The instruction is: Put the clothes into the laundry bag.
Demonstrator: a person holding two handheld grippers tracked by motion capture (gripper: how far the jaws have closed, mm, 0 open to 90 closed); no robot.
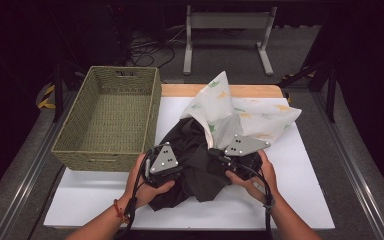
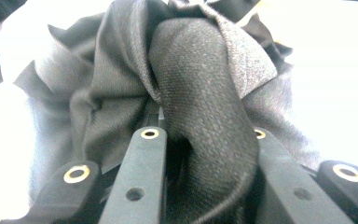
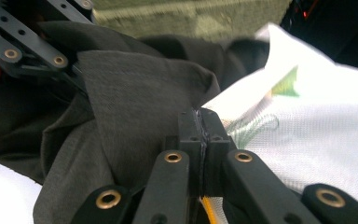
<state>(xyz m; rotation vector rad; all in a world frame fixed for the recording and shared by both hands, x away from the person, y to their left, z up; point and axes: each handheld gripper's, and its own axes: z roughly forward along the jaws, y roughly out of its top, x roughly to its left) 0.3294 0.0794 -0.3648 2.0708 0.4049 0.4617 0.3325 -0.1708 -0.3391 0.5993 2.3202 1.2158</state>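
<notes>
Nearest the person, two forearms come in from the bottom edge of the high view, each hand wrapped around a gripper. The left gripper (image 1: 166,172) sits at the near left side of a crumpled dark garment (image 1: 195,155); in the left gripper view its jaws are clamped on a thick rolled fold of that dark cloth (image 2: 200,121), which bulges up between them and spills out over the counter beyond. The right gripper (image 1: 230,160) is just across the heap from it, the two grippers near each other with the bunched fabric between. In the right gripper view its jaws are pressed flat together, with no gap between the pads. The edge of the dark garment (image 3: 135,116) lies against their left side and a white printed cloth (image 3: 307,130) lies to their right, while a thin yellow strip shows right at their base; whether any fabric is actually pinched in them I cannot tell. The left gripper (image 3: 32,51) shows at the upper left of that view, biting into the dark cloth.

The garment heap rests on a white sheet (image 1: 305,165) that covers the counter, near its middle. The white cloth with green and yellow shapes (image 1: 240,112) rises out of the far side of the heap, peaked upward. To the left, partly overhanging the white sheet, stands a woven green basket (image 1: 110,117). Beyond it all, a strip of bare wooden counter (image 1: 180,90) shows at the far edge.
</notes>
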